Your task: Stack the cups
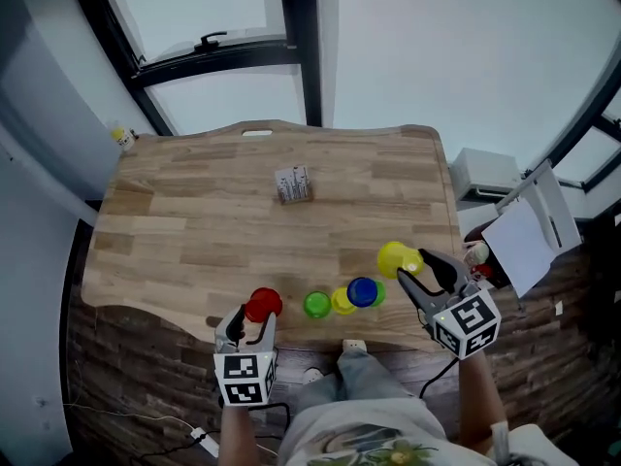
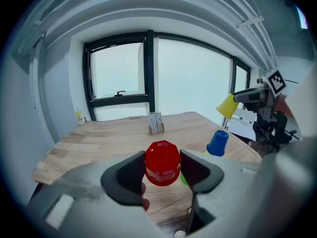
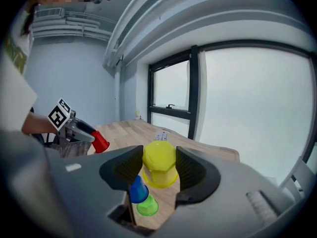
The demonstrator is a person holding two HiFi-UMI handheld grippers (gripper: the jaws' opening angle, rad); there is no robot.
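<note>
A red cup (image 2: 162, 162) sits pinched between the jaws of the left gripper (image 1: 250, 324), its closed end facing that gripper's camera, above the near edge of a wooden table (image 1: 194, 221). The pads press on its sides. To the right, the right gripper (image 1: 414, 266) clamps a yellow cup (image 3: 159, 165) in the same manner, above the table's front right corner.

Between the two held cups, three more stand in a close row near the front edge – a green cup (image 1: 316, 305), a second yellow cup (image 1: 342, 302) and a blue cup (image 1: 363, 290), the blue one upside down. Whether the three touch cannot be made out.

Farther back, near the middle of the table, stands a small card holder (image 1: 293, 184), well apart from the cups. A little yellow-capped bottle (image 1: 122, 138) sits on the ledge by the table's far left corner, below a black-framed window (image 1: 301, 37). Off the table's right side are a white box (image 1: 485, 173) and a white sheet (image 1: 522, 241) – both clear of the work.
</note>
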